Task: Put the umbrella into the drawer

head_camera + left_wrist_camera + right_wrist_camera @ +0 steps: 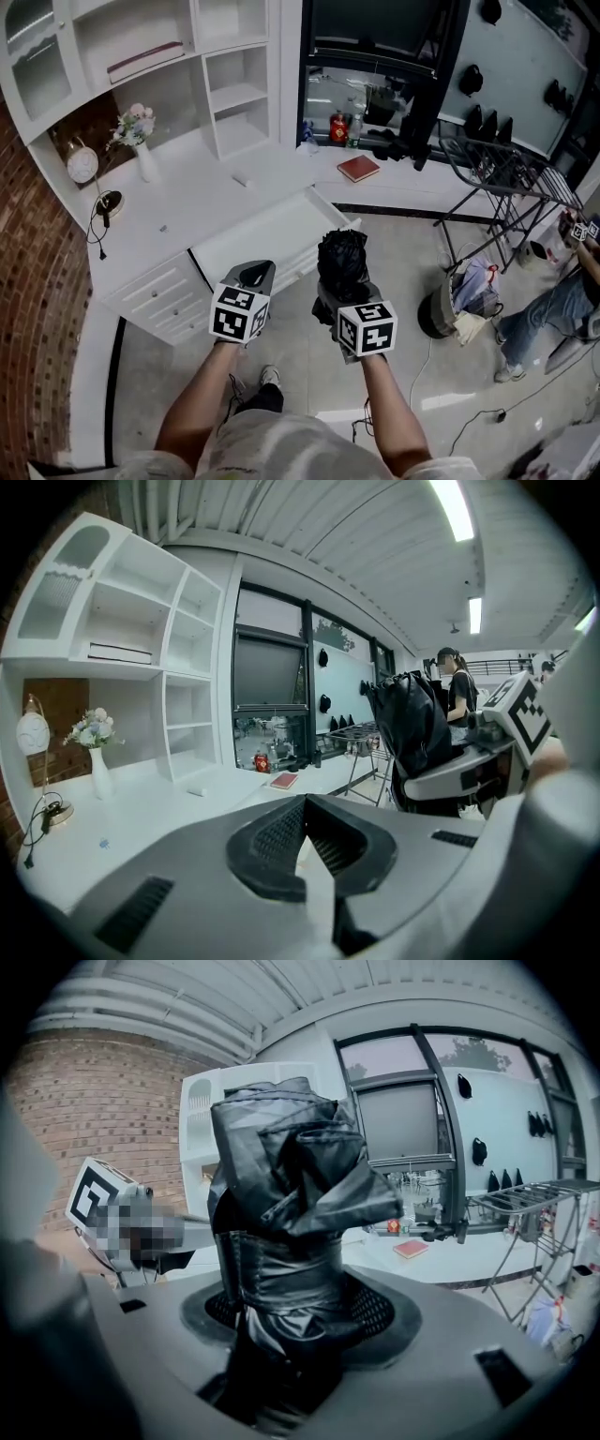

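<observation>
Here, we hold the folded black umbrella (342,255) upright in our right tool (341,292), its jaws clamped wide round the bundle, while our left tool (255,273) is closed on nothing. The drawer (267,239) of the white table (202,202) stands open ahead, so we judge that only lowering the umbrella in remains. Only the head view shows that drawer, and the right tool view shows the grip close up.

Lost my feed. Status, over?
Left gripper shut, empty. Right gripper shut on umbrella. Drawer open ahead, nothing blocking it.
</observation>
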The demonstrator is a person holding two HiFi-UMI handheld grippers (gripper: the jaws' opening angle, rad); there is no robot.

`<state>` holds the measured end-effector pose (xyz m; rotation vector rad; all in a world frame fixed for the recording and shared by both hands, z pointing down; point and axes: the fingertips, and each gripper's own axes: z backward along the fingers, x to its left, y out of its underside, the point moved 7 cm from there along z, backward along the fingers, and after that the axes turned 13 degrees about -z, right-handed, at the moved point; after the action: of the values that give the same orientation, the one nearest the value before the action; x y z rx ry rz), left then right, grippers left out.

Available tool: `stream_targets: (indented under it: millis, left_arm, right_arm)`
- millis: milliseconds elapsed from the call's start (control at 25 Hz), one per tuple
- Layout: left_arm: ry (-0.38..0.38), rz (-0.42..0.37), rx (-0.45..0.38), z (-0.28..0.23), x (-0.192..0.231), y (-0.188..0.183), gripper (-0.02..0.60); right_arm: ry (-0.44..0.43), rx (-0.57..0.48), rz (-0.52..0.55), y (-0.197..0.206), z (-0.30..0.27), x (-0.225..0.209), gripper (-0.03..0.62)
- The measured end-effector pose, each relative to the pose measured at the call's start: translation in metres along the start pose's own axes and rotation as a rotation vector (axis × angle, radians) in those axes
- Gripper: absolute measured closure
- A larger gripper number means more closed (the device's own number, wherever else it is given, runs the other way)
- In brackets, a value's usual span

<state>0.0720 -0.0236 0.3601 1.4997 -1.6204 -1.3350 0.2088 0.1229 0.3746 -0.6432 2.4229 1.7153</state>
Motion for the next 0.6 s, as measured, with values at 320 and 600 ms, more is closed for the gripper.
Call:
stream_targets:
  millis: [320,600]
  left_arm:
    - [-0.017,0.018,0.010,-0.036,0.074,0.003,0.584]
    - [-0.008,0.033,0.018,-0.065,0.124,0.008,0.584]
  right_arm:
    - [-0.008,0.015,0.017,-0.039,-0.078,0.009,0.335]
    - [-0.010,0.039,0.027,-0.060,-0.132,0.016,0.335]
